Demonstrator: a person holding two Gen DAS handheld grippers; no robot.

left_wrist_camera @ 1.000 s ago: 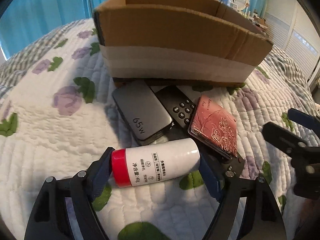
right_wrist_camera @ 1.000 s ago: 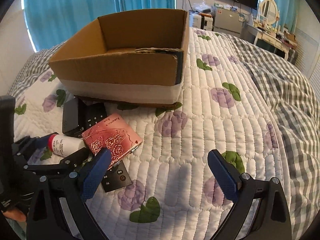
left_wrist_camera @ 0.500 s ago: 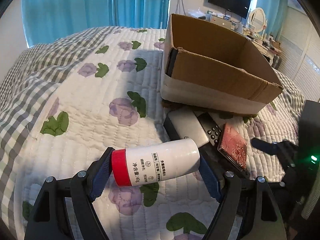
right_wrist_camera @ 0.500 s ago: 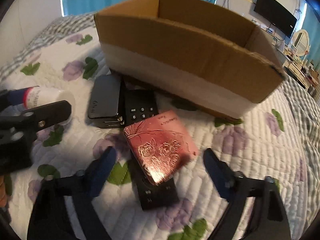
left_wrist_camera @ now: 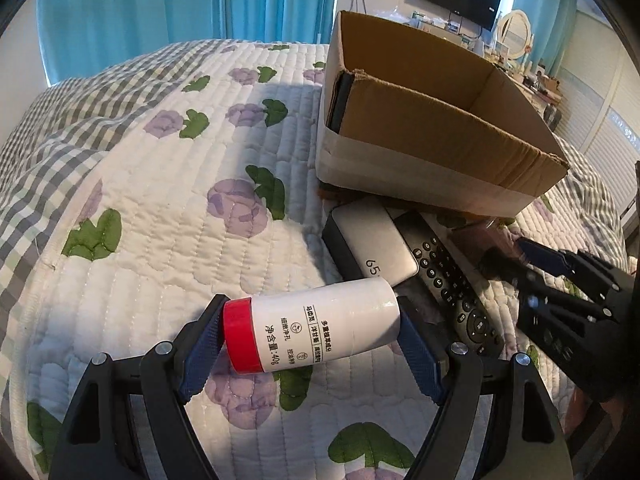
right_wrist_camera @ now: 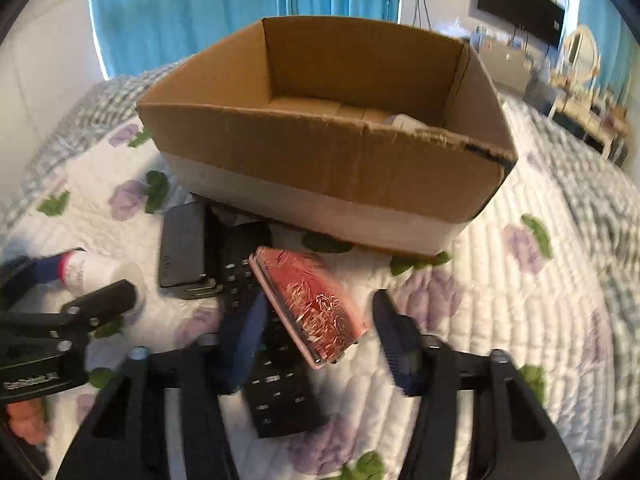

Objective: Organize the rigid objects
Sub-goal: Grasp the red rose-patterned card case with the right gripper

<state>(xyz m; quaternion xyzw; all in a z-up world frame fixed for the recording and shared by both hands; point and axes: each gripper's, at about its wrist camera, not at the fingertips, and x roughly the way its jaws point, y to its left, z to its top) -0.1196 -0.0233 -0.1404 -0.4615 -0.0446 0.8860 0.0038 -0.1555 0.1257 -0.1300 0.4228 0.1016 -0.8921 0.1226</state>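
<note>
My left gripper (left_wrist_camera: 310, 346) is shut on a white bottle with a red cap (left_wrist_camera: 316, 328), held lengthwise above the quilt. My right gripper (right_wrist_camera: 320, 340) is open, its jaws either side of a red rose-patterned case (right_wrist_camera: 312, 300) that lies on a black remote (right_wrist_camera: 276, 384). A dark power bank marked 65 (left_wrist_camera: 372, 240) and the remote (left_wrist_camera: 448, 276) lie in front of the open cardboard box (right_wrist_camera: 320, 168). The right gripper shows in the left wrist view (left_wrist_camera: 516, 258). The left gripper and bottle (right_wrist_camera: 96, 272) show at the left of the right wrist view.
The objects lie on a white quilted bedspread with purple flowers (left_wrist_camera: 168, 208). A white item (right_wrist_camera: 404, 120) lies inside the box. Blue curtains, a wall TV and a dresser stand beyond the bed.
My left gripper has lifted the bottle and swung left, away from the pile. My right gripper has moved in over the red case, its jaws now around it.
</note>
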